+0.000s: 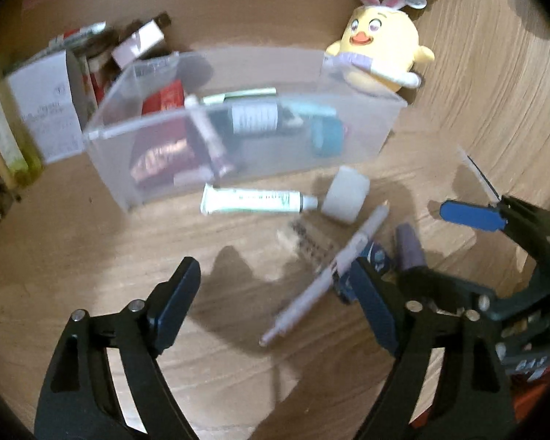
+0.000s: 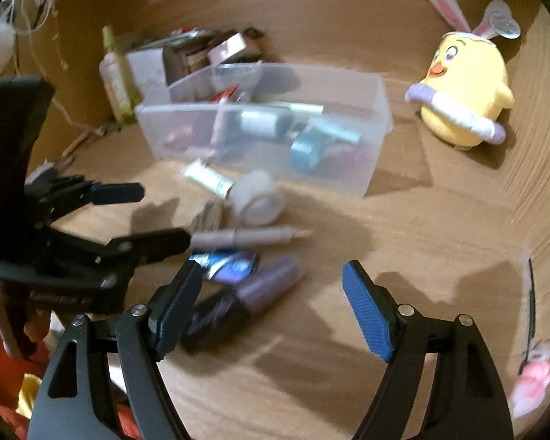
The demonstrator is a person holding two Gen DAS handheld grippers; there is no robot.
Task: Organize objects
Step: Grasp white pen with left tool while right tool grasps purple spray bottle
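A clear plastic bin stands on the wooden tabletop toward its far edge, already holding tubes, a dark bottle with a white label and a teal roll. Just in front of the bin lie a white-and-green tube and, touching its cap, a white roll of tape. Nearer the cameras are a long pale pen, a small blue packet and a purple bottle with a dark cap, close together. The left tool hangs over the pen with its jaws spread wide and nothing between them. The right tool is likewise released, beside the purple bottle. A yellow plush chick with rabbit ears sits near the far right corner, apart from the bin.
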